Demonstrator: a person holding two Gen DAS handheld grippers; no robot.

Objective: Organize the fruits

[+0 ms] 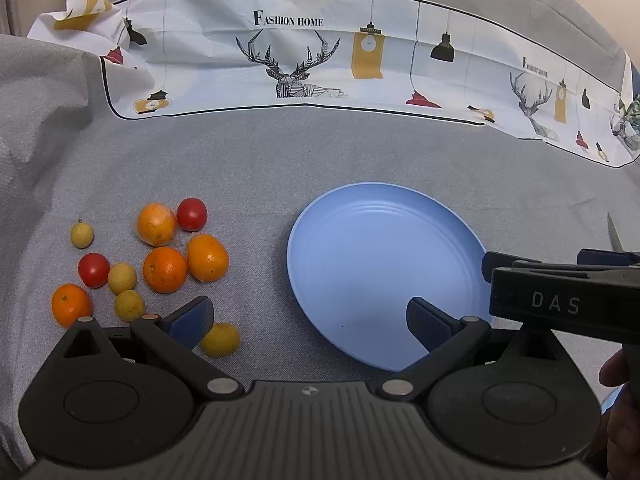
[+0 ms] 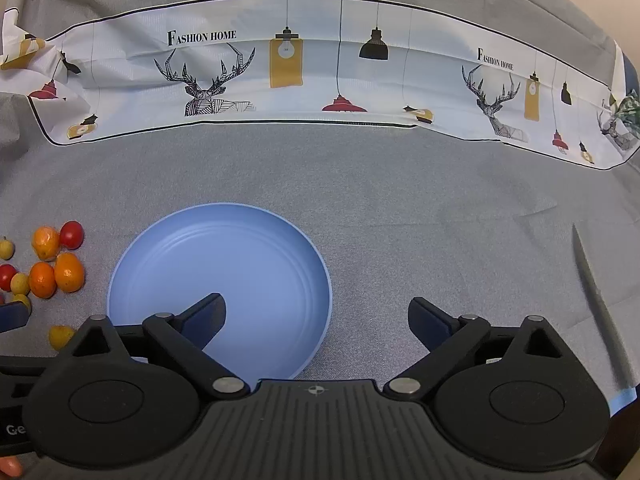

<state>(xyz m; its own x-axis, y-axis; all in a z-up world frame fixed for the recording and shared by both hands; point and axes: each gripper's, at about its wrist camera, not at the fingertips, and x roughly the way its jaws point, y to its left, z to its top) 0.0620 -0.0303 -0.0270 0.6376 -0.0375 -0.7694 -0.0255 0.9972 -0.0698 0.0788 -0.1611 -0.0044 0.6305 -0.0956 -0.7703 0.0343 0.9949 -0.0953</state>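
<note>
A blue plate (image 1: 380, 264) lies bare on the grey cloth. To its left sits a loose cluster of fruit: oranges (image 1: 165, 269), red cherry tomatoes (image 1: 192, 214) and small yellow fruits (image 1: 122, 278). One more yellow fruit (image 1: 220, 339) rests just beside my left gripper's left finger. My left gripper (image 1: 308, 312) is open and holds nothing, spanning the gap between fruit and plate. My right gripper (image 2: 316, 308) is open and empty too, its left finger over the plate (image 2: 240, 256) and its right finger over bare cloth. In the right wrist view the fruit cluster (image 2: 56, 272) sits at the far left.
A knife (image 2: 596, 300) lies on the cloth to the right of the right gripper. A white printed cloth strip (image 1: 320, 60) with deer and lamps runs across the back. The right gripper's body (image 1: 560, 300) crosses the plate's right edge in the left wrist view.
</note>
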